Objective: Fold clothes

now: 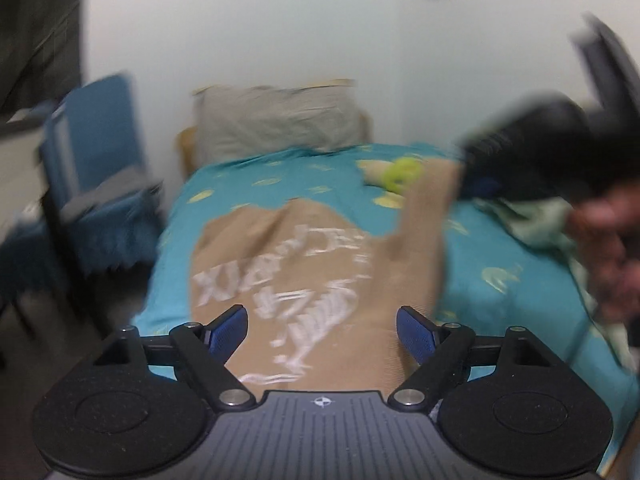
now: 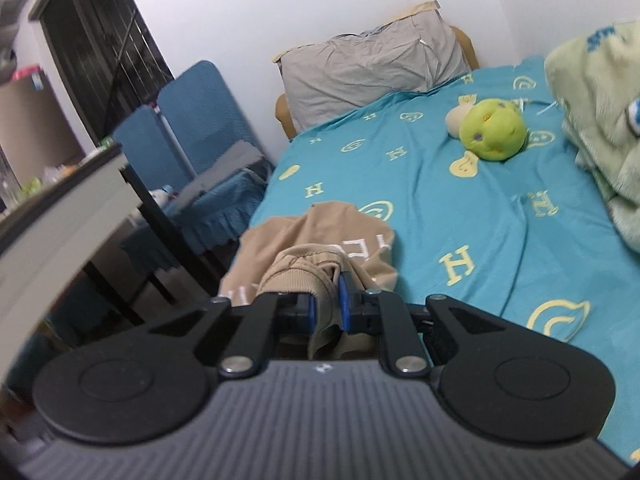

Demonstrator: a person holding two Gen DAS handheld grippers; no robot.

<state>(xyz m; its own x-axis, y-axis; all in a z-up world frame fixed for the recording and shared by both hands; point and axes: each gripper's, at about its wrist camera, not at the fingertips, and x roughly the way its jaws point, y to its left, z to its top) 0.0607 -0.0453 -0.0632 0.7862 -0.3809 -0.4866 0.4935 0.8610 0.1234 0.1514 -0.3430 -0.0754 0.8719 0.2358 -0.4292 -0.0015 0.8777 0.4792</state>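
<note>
A bed (image 2: pixel 460 208) fills both views, dressed in a turquoise sheet printed with pale yellow letters and smiley faces. At its head, against the white wall (image 1: pixel 280 20), a grey pillow (image 2: pixel 372 64) sits propped up. Off the left side stand two blue-covered chairs (image 2: pixel 200 120), and a dark-legged table (image 2: pixel 80 196) edges in closer on the right wrist view. A pale green blanket (image 2: pixel 600 120) is heaped along the bed's right side.

Now the garment: a tan sweatshirt (image 1: pixel 288 264) with white lettering lies spread on the sheet near the foot of the bed, one sleeve lifted up and off to the right in the blurred left wrist view. That sleeve runs up to the right gripper (image 2: pixel 326 304), whose blue pads are clamped tight on the ribbed cuff. The left gripper (image 1: pixel 322 328) hangs just above the sweatshirt's body, jaws spread wide, nothing between them.

Farther up the sheet, near the blanket, rests a green plush toy (image 2: pixel 492 130) with a cream part behind it.
</note>
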